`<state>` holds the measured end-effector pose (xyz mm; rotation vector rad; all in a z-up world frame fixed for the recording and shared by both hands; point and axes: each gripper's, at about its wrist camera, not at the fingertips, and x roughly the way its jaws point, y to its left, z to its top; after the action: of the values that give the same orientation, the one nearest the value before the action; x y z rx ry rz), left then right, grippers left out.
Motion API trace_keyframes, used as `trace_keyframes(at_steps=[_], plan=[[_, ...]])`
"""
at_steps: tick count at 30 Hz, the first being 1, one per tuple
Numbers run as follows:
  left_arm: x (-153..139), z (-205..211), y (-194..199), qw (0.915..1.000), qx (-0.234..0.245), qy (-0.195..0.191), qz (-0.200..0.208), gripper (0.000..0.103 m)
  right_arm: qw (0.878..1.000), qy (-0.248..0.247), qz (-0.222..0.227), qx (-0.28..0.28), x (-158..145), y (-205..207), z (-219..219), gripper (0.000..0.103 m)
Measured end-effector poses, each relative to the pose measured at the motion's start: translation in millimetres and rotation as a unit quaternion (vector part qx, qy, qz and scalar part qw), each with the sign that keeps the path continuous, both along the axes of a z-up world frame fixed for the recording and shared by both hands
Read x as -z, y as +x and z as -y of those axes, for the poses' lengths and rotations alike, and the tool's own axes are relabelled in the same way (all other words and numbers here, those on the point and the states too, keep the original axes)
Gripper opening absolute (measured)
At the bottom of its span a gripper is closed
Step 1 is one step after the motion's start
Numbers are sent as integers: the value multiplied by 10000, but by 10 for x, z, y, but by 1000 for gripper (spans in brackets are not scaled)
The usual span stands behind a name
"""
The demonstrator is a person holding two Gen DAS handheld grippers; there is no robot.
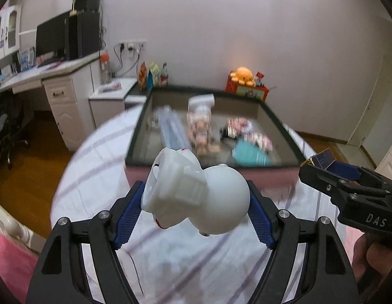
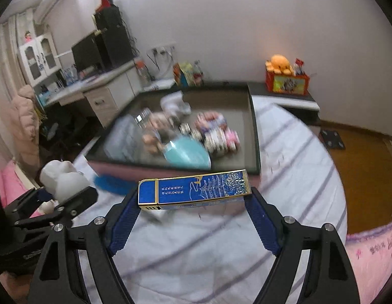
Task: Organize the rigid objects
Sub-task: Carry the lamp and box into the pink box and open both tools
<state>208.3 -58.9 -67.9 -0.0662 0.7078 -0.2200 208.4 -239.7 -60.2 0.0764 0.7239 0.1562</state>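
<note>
The left tool (image 1: 196, 202) pinches a round white plastic toy (image 1: 196, 192), which could roll free over the striped bed (image 1: 196, 266). The right tool (image 2: 194, 202) clamps a flat blue-and-gold box (image 2: 194, 188) by its ends; it might pivot before reaching the dark-rimmed tray (image 2: 255, 136).

Each fisheye camera is sitting just behind its own gripper, looking forward and downward along two black fingers with blue ribbed pads, which are filling the near bottom of the frame.

The left wrist view is looking from above the white bedsheet with purple stripes (image 1: 99, 152) toward the far dark-rimmed shallow tray (image 1: 139, 129), with the white desk (image 1: 43, 73) far left. The right gripper (image 1: 322, 169) is showing at its right edge.

The right wrist view is facing the same way from slightly further right — the tray (image 2: 255, 131) is lying ahead, and the left gripper (image 2: 66, 195) is showing at near left.

Both views are sharing the tray, the striped sheet (image 2: 297, 167), the desk (image 2: 104, 93), the pale far wall and the orange plush octopus on a red box (image 1: 244, 76) (image 2: 279, 65) — all blurred.
</note>
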Motion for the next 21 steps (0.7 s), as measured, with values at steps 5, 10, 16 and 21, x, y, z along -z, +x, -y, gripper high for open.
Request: trace_keyframes(at_steps=[5, 10, 16, 21], plan=[[-284, 25, 301, 9996, -8, 65, 287, 78, 9998, 10, 208, -33, -218, 259, -6, 83], [-383, 102, 684, 9993, 11, 112, 367, 78, 9998, -5, 173, -66, -241, 618, -7, 83], [-311, 203, 1221, 9995, 19, 189, 270, 78, 9999, -95, -33, -131, -58, 1054, 40, 83], [-68, 310, 1602, 9995, 80, 312, -51, 78, 9984, -406, -261, -286, 210, 1316, -9, 83]])
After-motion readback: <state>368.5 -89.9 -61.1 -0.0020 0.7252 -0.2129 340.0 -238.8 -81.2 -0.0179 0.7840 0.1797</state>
